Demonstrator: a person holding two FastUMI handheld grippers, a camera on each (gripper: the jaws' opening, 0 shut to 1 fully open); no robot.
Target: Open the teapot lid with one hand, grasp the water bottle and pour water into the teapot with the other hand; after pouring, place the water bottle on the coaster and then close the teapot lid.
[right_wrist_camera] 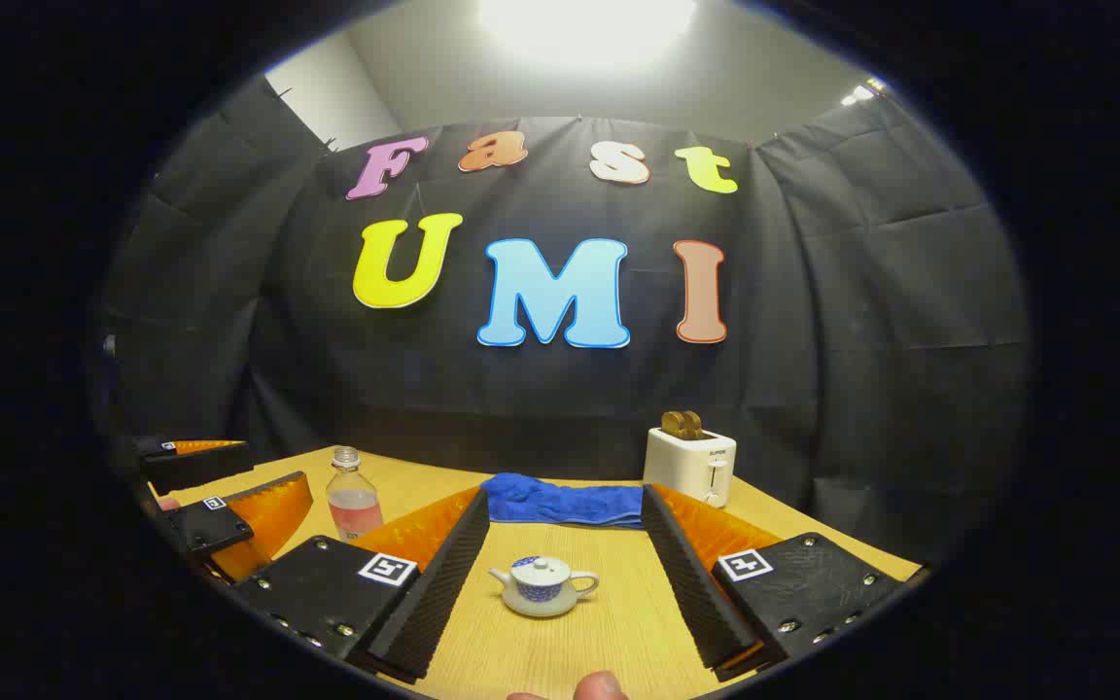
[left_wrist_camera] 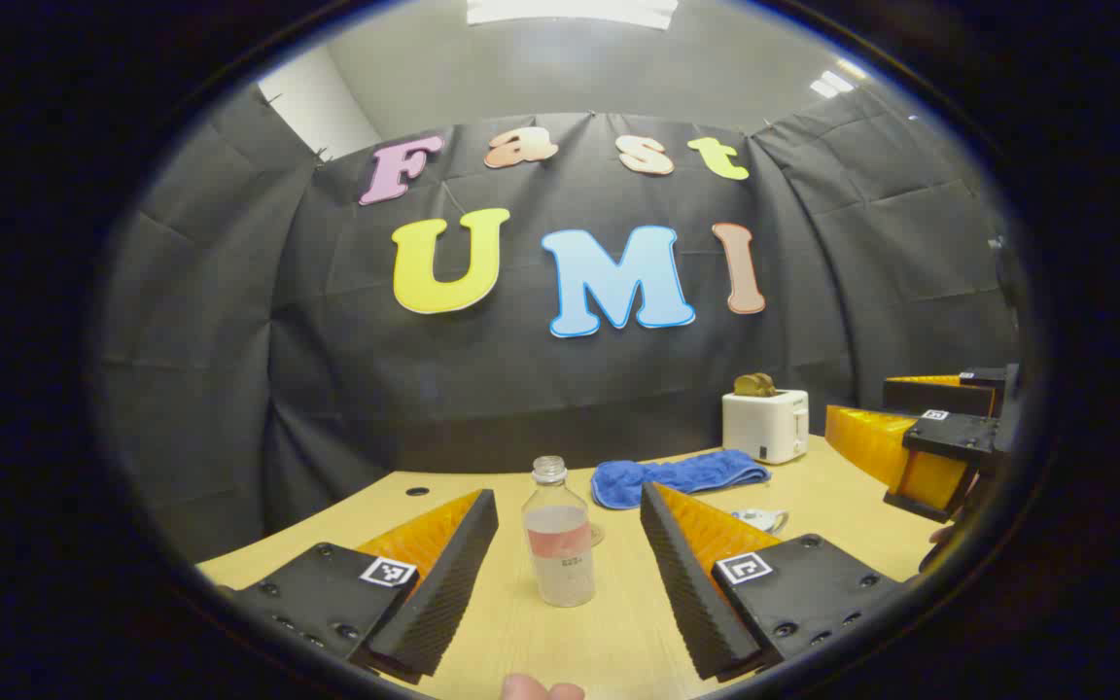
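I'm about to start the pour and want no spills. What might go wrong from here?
1. The water bottle stands uncapped and part full between the open left claw; a clumsy grasp might tip it and spill.
2. The teapot is small and its lid is still on; the open right claw may slip off the tiny knob or shove the pot.

Each hand-held gripper (left_wrist_camera: 570,574) (right_wrist_camera: 565,583) has two wedge-shaped fingers with ridged inner pads (left_wrist_camera: 448,583). Each finger mounts on a black block (right_wrist_camera: 312,588) fastened with screws and bearing a square black-and-white marker (left_wrist_camera: 388,572).
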